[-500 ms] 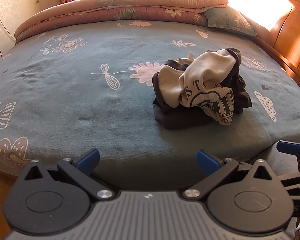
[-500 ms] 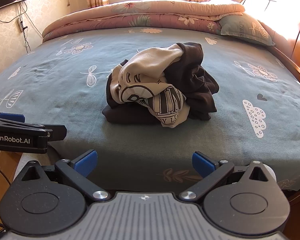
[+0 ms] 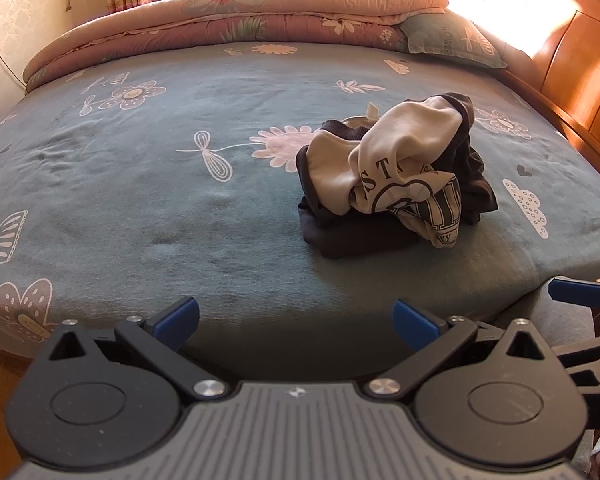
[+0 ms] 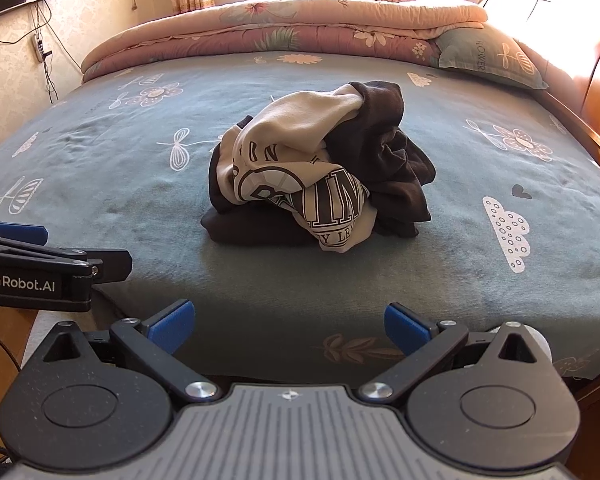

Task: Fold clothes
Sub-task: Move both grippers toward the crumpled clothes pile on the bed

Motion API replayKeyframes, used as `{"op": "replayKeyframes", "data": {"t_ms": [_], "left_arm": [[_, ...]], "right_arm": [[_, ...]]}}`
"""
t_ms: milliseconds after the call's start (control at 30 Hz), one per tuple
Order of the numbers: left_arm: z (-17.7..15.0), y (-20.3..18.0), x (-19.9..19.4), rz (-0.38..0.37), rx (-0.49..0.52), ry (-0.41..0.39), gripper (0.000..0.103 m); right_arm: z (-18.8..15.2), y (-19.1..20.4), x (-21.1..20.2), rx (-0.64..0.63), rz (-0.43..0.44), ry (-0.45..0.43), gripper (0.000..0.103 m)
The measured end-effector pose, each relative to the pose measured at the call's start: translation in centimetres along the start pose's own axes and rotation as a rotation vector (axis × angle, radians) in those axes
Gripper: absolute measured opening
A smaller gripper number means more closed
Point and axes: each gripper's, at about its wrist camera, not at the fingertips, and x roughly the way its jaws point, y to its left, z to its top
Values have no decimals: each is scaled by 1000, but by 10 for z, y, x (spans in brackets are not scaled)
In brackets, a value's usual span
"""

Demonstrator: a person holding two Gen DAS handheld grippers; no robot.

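Teal flowered bedsheet (image 3: 140, 208) is topped by crumpled cream-and-black clothes (image 4: 320, 172) — left gripper (image 3: 296, 320) and right gripper (image 4: 286, 322) are held spread wide, nothing gripped.

Bare bedspread (image 3: 180, 208) surrounds the clothes heap (image 3: 396, 176).

Left hand-held gripper (image 3: 296, 320) and right hand-held gripper (image 4: 286, 322) side by side, jaws spread, empty.

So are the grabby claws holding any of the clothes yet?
No, nothing is held. The left gripper and the right gripper are both open and short of the crumpled clothes pile, which sits alone on the bed.
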Motion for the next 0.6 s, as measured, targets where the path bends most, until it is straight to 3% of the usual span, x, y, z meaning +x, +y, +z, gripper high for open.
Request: {"op": "replayKeyframes", "data": {"t_ms": [600], "left_arm": [[9,-5,-4,-29,22,-19,102]], "right_arm": [[11,-3,-4,-9,-36,-12,103]]}}
